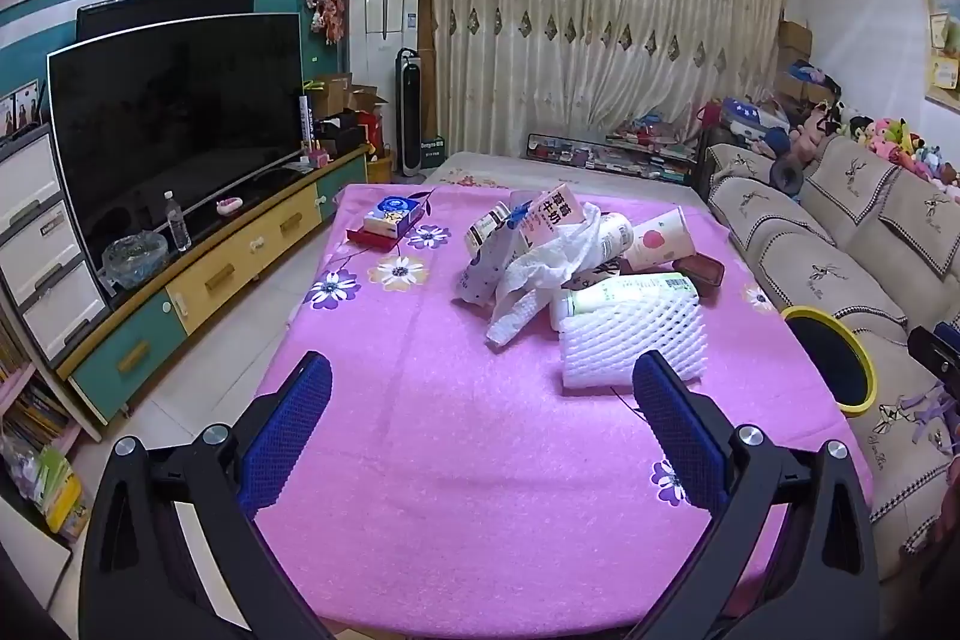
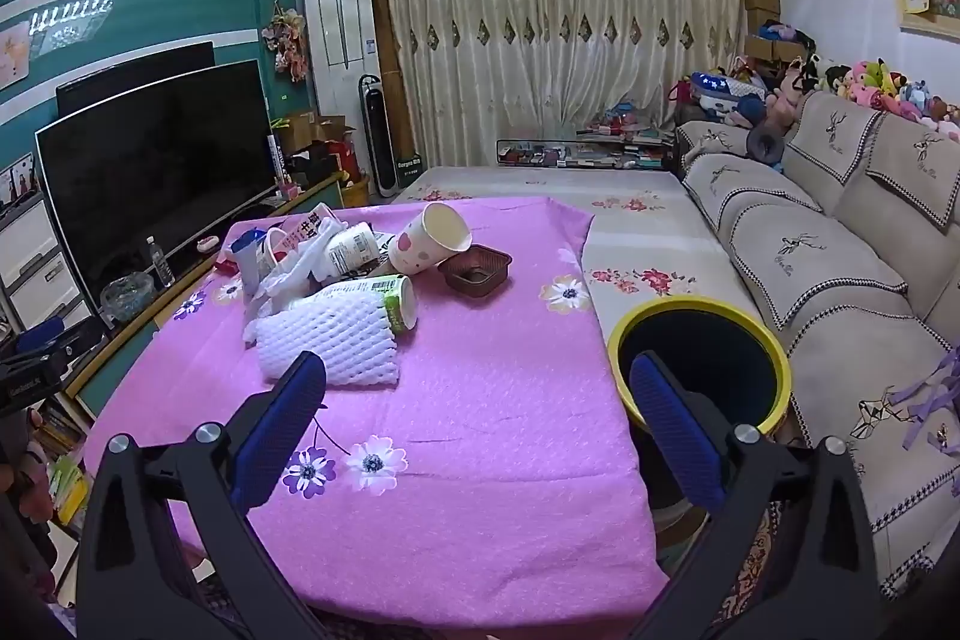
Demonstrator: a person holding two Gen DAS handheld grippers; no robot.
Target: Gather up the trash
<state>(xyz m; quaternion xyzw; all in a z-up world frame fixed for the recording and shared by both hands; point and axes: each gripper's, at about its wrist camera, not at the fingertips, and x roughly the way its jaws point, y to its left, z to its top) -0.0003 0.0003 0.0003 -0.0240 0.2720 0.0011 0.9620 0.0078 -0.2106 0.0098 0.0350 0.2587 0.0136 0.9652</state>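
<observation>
A heap of trash lies on the pink flowered tablecloth [image 1: 456,436] [image 2: 492,388]: a white foam net sleeve [image 1: 630,340] [image 2: 330,340], a green-and-white bottle [image 1: 636,289] [image 2: 372,295], a paper cup with pink dots [image 1: 660,238] [image 2: 429,238], a brown plastic tray [image 1: 699,271] [image 2: 474,268], a milk carton [image 1: 555,214] and crumpled white tissue [image 1: 540,280]. A yellow-rimmed dark bin [image 1: 831,367] [image 2: 702,364] stands at the table's right side. My left gripper [image 1: 480,388] is open, short of the foam sleeve. My right gripper [image 2: 477,385] is open and empty, between sleeve and bin.
A blue-and-red box [image 1: 390,220] lies at the table's far left. A TV [image 1: 174,118] on a low cabinet runs along the left wall. A beige sofa [image 2: 840,250] with plush toys lines the right side. A floral cloth [image 2: 636,244] covers the surface beyond the table.
</observation>
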